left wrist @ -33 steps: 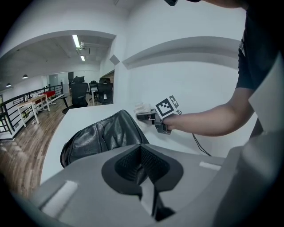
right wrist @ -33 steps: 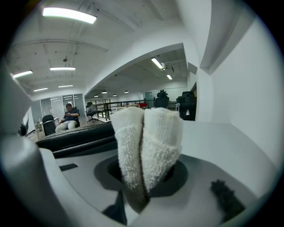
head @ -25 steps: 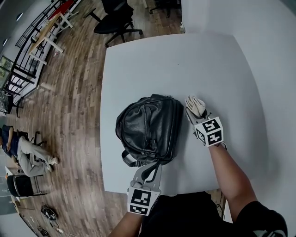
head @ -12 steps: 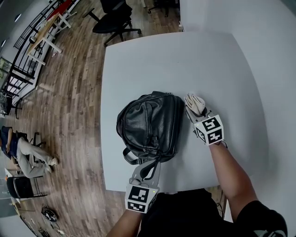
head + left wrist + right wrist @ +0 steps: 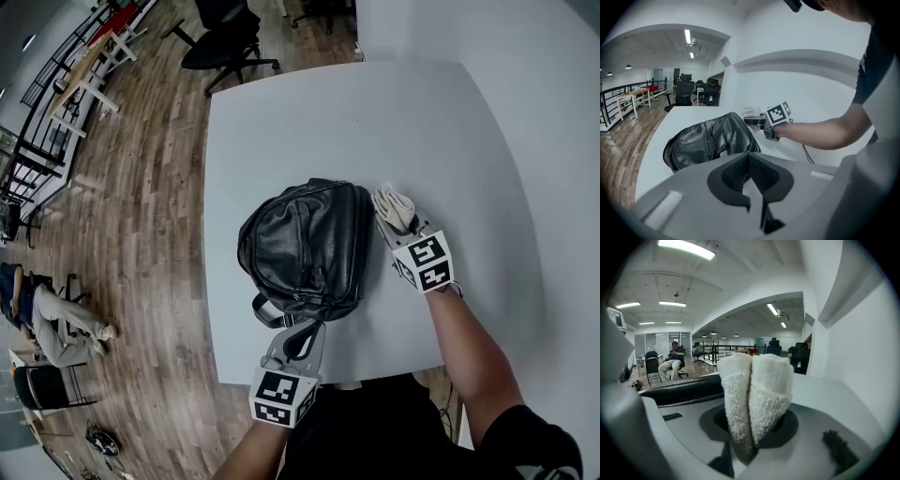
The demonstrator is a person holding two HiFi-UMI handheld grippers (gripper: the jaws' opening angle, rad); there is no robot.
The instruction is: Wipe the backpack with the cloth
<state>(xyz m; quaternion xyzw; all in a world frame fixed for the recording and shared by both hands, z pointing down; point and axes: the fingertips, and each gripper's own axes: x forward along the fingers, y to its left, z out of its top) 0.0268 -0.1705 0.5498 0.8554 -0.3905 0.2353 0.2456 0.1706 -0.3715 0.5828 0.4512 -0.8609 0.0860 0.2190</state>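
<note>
- One black leather backpack (image 5: 305, 244) lies flat on one white table (image 5: 375, 122), close to the edge nearest the person.
- One white fluffy cloth (image 5: 394, 208), folded into a thick wad, is just beside the right side of the backpack, near its far corner. I cannot tell if it touches the leather.
- There are two grippers, one in each of the person's hands.
- The right gripper (image 5: 401, 225) has its jaws squeezed tight on the cloth. The folds stick up and out between them.
- The left gripper (image 5: 302, 336) is at the near end of the backpack. Its jaws are pressed together, and from above one black strap (image 5: 312, 328) runs from the bag in between them.
- Each gripper carries one marker cube. The right cube (image 5: 424, 262) and the left cube (image 5: 278, 398) each show two faces with black and white square patterns. These are blocks, not letters.
- The only print I can see is on those cubes.
- Past the table is a brown wooden floor (image 5: 141, 187).
- One black office chair (image 5: 225, 42) stands by the far edge of the table.
- One person (image 5: 52, 314) sits on a chair far off to the left.
</note>
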